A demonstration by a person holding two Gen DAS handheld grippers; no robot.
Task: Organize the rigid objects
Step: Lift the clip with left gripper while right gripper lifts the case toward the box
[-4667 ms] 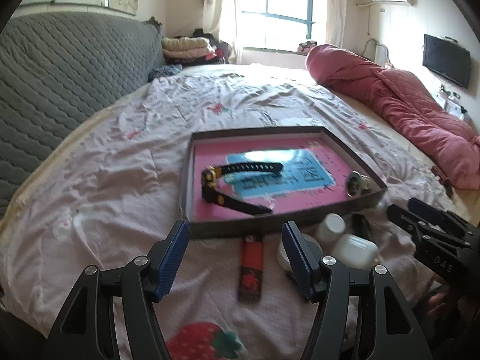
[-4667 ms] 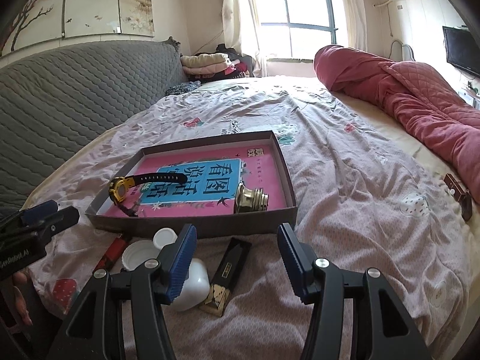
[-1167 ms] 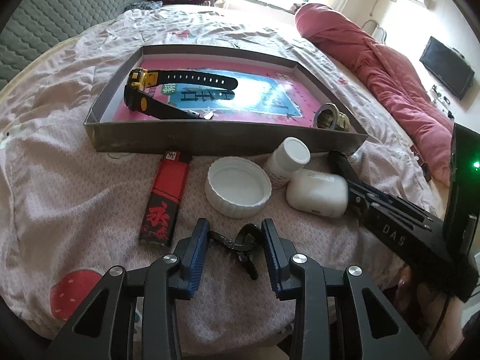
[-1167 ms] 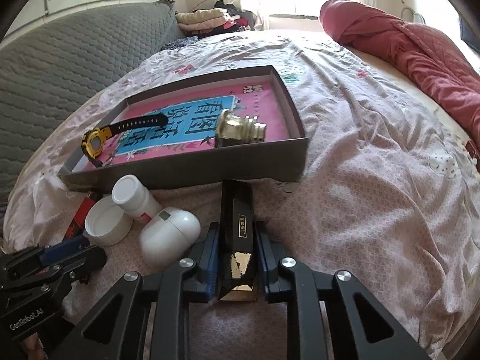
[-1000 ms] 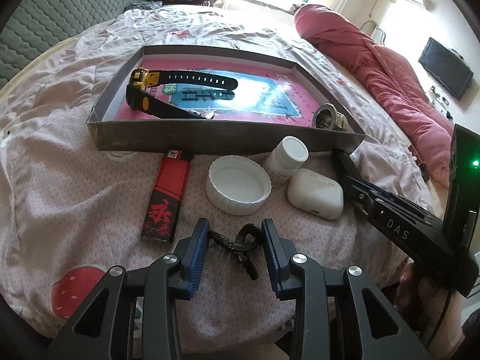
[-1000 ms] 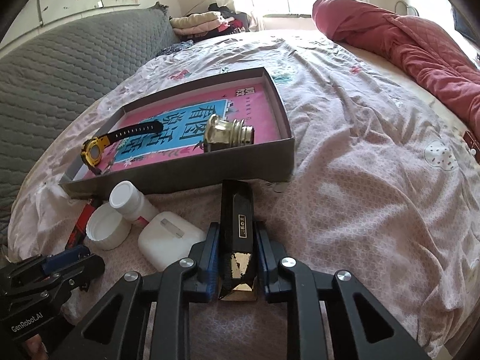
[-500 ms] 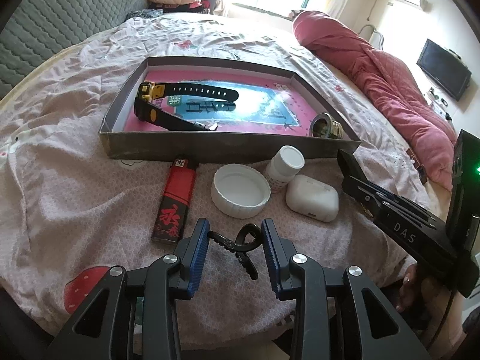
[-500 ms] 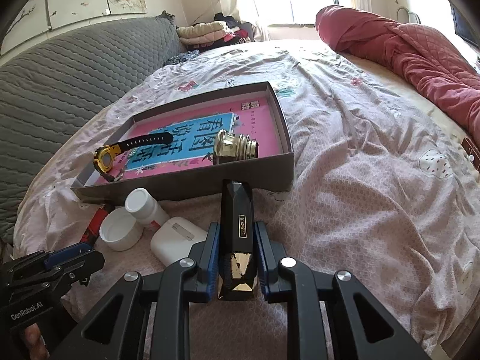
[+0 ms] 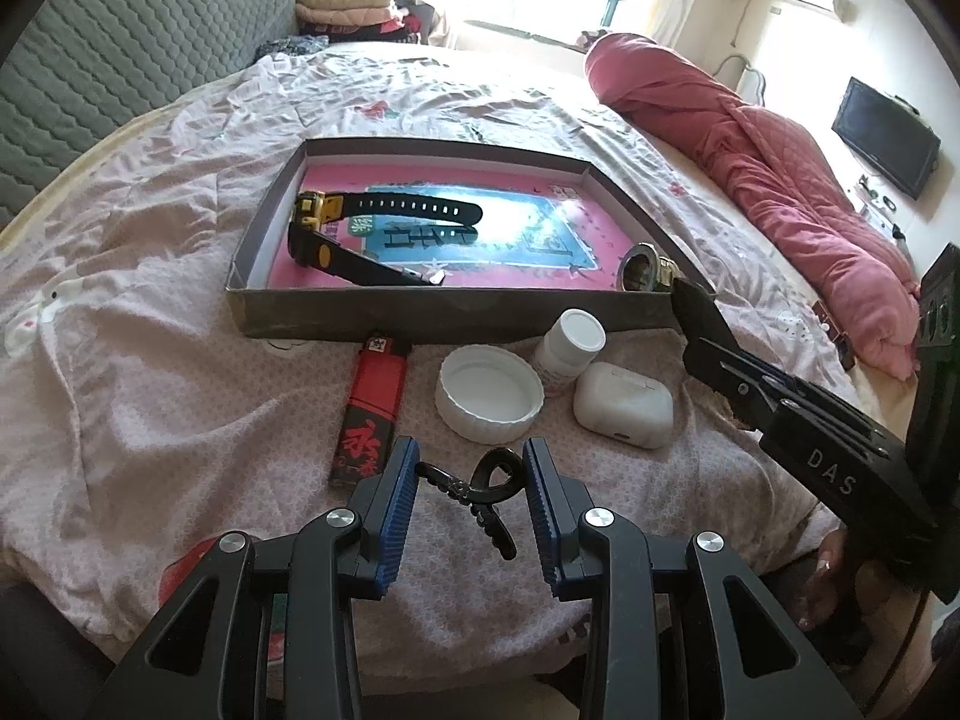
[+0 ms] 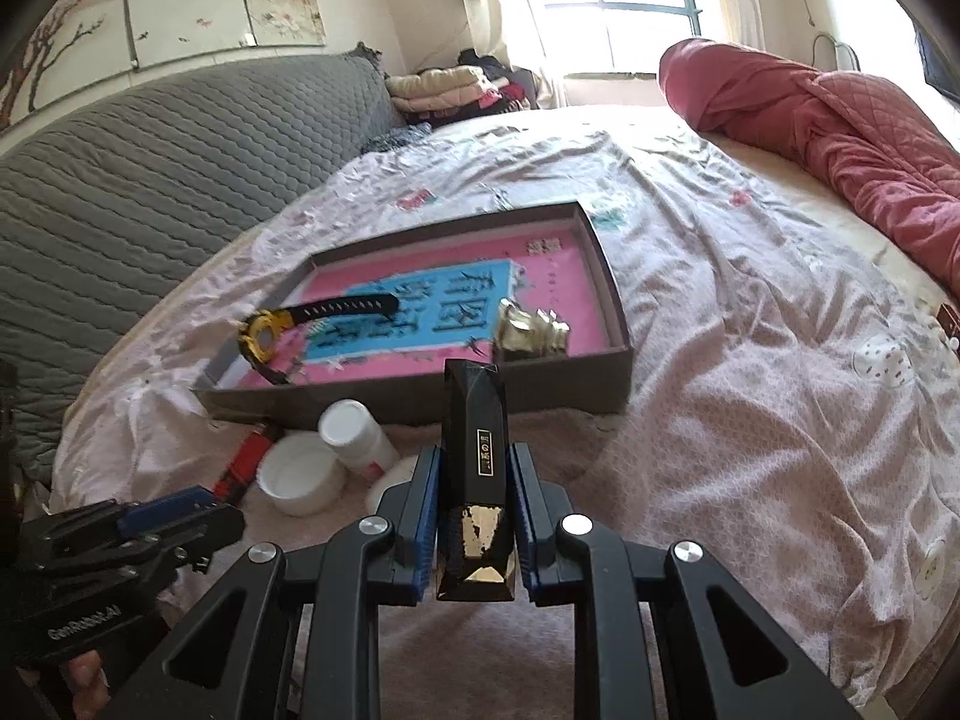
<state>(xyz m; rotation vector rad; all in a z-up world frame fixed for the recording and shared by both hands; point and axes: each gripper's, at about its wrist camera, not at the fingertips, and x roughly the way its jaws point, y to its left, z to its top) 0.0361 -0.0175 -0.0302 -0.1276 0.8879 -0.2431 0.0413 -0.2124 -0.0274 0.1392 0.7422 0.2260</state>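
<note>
Left tongs (image 9: 471, 501): pads pressed on a black clip (image 9: 480, 495), held just above the bedsheet (image 9: 150, 396) at the near edge of the bed. Clip's loop points up, its tail hangs toward the camera.

Right tongs (image 10: 474, 507): shut tight on a black bar (image 10: 474, 444) with a gold foot. Bar is lifted off the sheet, its far tip reaching the tray's near wall in the right view.

Past the left tongs, on the sheet, left to right: red lighter (image 9: 372, 414), white lid (image 9: 489, 393) lying open side up, white bottle (image 9: 567, 351) on its side, white case (image 9: 624, 405). Bottle touches lid and case. Lighter's far end sits just beside the tray wall.

Beyond them: brown tray (image 9: 420, 315), pink and blue floor. Inside, a black and yellow watch (image 9: 360, 234) at the left, a brass fitting (image 9: 645, 267) in the near right corner.

Farther off: red quilt (image 9: 750, 138) along the bed's right side, grey headboard (image 9: 90, 54) left.
</note>
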